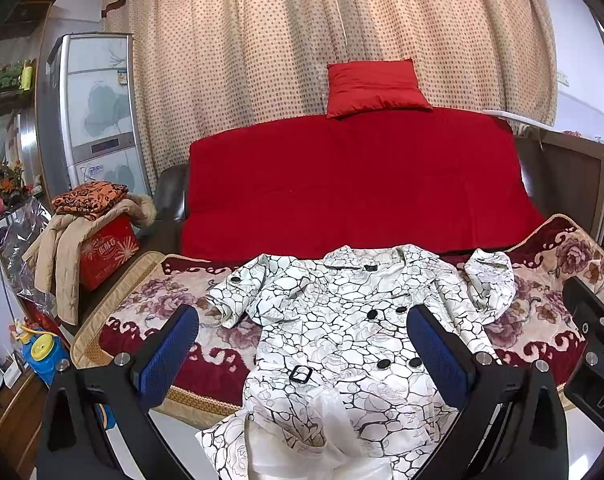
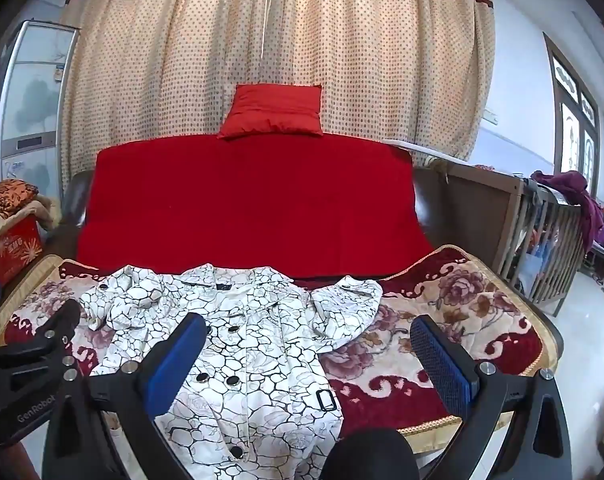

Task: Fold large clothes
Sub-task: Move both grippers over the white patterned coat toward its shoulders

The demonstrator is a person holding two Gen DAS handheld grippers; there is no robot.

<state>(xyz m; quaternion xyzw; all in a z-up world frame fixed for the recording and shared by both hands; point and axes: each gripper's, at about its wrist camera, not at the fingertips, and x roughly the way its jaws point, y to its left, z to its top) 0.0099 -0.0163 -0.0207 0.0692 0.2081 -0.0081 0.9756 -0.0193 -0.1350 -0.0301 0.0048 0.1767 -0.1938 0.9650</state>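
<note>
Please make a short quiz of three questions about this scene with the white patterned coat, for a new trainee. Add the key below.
1. True or false: the white patterned coat lies spread on the floral blanket, collar toward the red sofa cover.
2. How do the left gripper and right gripper stand? A) both open, holding nothing B) both shut on the coat C) left shut on a sleeve, right open
3. Fill in: the red cushion rests on top of the sofa back, in front of the dotted ______.

Key: 1 true; 2 A; 3 curtain.
</note>
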